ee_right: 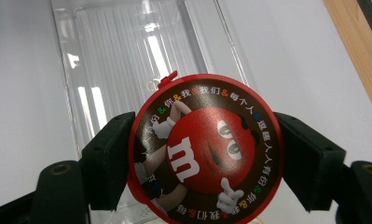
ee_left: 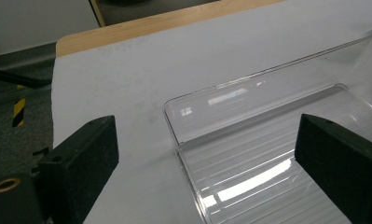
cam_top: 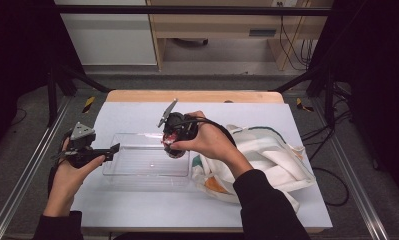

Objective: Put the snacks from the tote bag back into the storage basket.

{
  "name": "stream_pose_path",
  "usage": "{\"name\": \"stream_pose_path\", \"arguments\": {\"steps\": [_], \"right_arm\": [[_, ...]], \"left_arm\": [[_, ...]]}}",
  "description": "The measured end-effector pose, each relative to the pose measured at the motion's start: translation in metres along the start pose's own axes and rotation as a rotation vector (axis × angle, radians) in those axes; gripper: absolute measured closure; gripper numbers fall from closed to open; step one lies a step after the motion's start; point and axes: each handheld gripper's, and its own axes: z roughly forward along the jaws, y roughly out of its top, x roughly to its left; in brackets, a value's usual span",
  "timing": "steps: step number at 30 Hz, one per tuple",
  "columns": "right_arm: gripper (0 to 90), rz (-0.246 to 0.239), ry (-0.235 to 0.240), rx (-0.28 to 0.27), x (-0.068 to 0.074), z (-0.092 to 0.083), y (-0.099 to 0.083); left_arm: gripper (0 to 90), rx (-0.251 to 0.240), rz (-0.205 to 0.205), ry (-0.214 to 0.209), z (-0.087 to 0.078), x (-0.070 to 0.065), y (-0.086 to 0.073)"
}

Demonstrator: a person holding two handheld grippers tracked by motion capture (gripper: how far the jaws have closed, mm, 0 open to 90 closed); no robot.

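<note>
Candy tin (ee_right: 204,151), round and red with a funny face on its lid, is squeezed between the right gripper (ee_right: 204,163) jaws above the clear tray (cam_top: 137,172). Left gripper (ee_left: 207,158) is wide open beside the tray's end. A cloth bag (cam_top: 272,160) lies nearby.

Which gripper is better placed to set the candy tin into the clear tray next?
Right. The right gripper already clamps the candy tin directly over the clear tray. The left gripper is open and empty at the tray's left end.
</note>
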Motion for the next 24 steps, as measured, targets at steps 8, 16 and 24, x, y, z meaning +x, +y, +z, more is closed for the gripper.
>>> {"name": "stream_pose_path", "arguments": {"steps": [8,16,24], "right_arm": [[26.2,0.006,0.005,0.010,-0.003,0.007,-0.005],[26.2,0.013,0.008,0.014,-0.004,0.012,-0.009],[26.2,0.015,0.017,0.022,-0.004,0.016,-0.012]], "left_arm": [[6.0,0.002,0.002,-0.001,0.001,-0.001,0.000],[6.0,0.003,0.004,-0.001,0.001,-0.001,0.000],[6.0,0.005,0.006,-0.004,0.001,-0.002,0.000]]}}
